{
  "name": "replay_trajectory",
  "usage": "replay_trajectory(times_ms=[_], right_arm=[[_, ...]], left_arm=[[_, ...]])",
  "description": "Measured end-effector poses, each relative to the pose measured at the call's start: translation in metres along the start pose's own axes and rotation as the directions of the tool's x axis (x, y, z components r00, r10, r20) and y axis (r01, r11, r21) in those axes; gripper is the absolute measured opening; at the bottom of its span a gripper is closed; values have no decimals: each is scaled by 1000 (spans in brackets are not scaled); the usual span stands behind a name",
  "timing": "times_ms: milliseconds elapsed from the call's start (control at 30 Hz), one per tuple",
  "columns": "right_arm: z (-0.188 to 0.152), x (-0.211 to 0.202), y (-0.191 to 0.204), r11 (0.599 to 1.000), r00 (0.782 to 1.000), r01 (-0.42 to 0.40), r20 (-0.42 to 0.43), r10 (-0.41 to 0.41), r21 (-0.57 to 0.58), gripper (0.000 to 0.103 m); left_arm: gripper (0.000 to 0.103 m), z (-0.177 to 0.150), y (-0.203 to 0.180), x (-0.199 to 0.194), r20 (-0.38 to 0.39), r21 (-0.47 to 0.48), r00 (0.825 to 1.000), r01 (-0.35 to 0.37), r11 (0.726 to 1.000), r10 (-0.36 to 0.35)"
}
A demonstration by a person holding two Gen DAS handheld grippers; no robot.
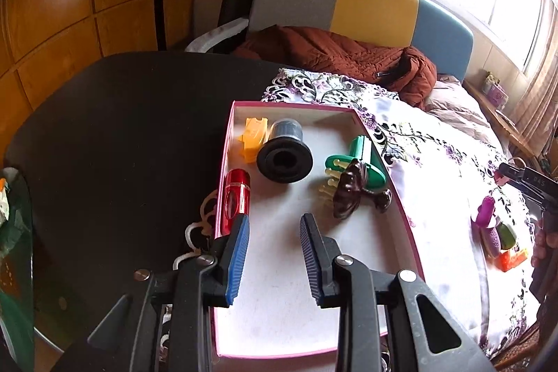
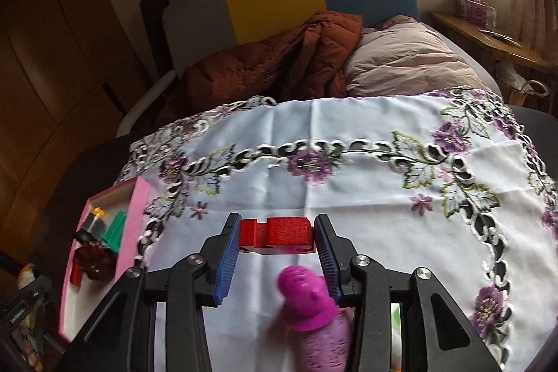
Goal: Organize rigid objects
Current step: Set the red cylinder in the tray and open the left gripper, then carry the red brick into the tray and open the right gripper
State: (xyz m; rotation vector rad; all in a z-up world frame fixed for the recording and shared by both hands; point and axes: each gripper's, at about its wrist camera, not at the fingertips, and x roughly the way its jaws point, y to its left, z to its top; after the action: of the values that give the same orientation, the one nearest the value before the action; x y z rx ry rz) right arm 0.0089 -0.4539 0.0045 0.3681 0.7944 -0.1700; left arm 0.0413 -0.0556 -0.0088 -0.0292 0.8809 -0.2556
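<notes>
Right gripper point(image 2: 277, 244) clamped on red block point(image 2: 279, 234), above the embroidered cloth point(image 2: 348, 190). Left gripper point(image 1: 274, 232) empty, jaws slightly apart, over pink box point(image 1: 401, 208); beyond it, red tube point(image 1: 237, 194), black spool point(image 1: 284, 156), green comb point(image 1: 362, 159).

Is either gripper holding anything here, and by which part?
The right gripper clamps the red block by its two ends. The left gripper holds nothing.

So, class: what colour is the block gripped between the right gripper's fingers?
Red; the block shows best in the right wrist view.
</notes>
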Motion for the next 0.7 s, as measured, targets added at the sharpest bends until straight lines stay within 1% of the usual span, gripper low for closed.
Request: replay_trajectory(times_ms=[100,167,300,433,567,700], right_arm=[[-6,-3,41,995,996,-87,-13,87,-51,43],[-9,-3,71,986,989,-144,-29,142,-89,43],[-20,0,127,953,964,-263,-82,254,-147,43],[-33,4,176,915,932,-356,-138,334,-191,43],[-46,13,221,878,906,-413,-203,371,-240,43],[-57,29,257,852,888,-443,-265,375,-279,43]], left_arm=[[30,-3,5,-1,0,-14,1000,3,1000,-3],[30,-5,9,-1,2,-25,1000,5,1000,-5],[30,-9,19,-3,8,-48,1000,8,999,-8],[30,-12,34,-7,19,-72,1000,-3,997,5],[30,-14,51,-8,22,-111,1000,-17,994,19],[30,-16,65,-8,19,-144,999,-25,989,28]])
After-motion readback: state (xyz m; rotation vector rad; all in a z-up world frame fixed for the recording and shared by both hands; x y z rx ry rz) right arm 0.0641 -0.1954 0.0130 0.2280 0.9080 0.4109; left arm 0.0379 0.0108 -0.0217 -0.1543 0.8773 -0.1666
